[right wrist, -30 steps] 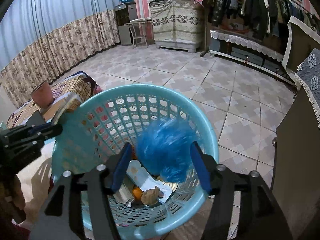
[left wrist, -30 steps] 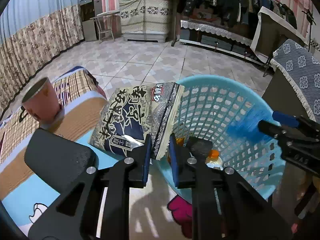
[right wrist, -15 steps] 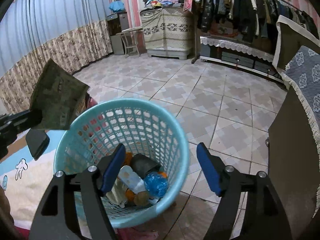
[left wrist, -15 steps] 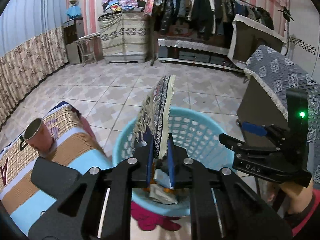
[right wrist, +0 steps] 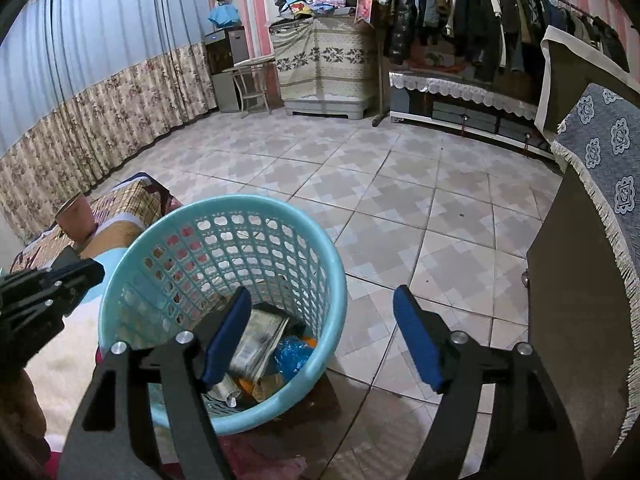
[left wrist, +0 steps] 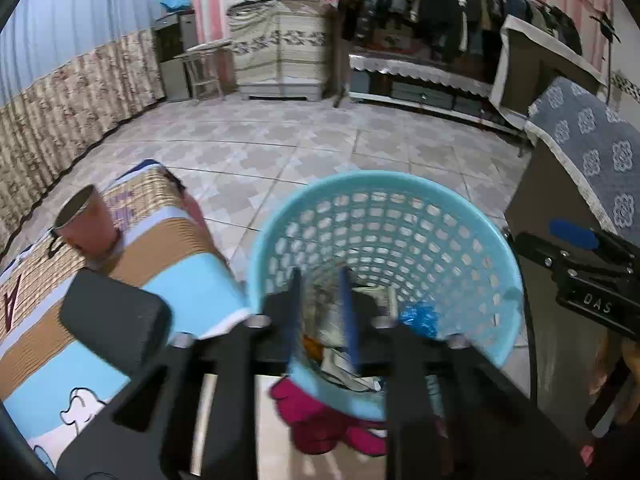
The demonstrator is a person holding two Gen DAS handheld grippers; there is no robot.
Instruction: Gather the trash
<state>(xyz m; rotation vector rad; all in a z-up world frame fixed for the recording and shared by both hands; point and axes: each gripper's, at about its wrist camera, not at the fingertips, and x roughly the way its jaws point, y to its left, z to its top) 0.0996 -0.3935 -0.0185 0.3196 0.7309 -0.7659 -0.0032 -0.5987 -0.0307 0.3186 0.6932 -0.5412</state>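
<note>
The printed packet (right wrist: pixel 256 344) has been let go and now lies in the blue basket (right wrist: pixel 320 252), below both claws. The left claw (left wrist: pixel 320 304) has just been parted, empty; the right claw (right wrist: pixel 324 340) is held wide, empty.

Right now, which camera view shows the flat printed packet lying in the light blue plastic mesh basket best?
The right wrist view: the flat printed packet lies in sharp view inside the light blue plastic mesh basket, beside a blue crumpled bag. In the left wrist view, blur and the left claw hide most of it.
</note>
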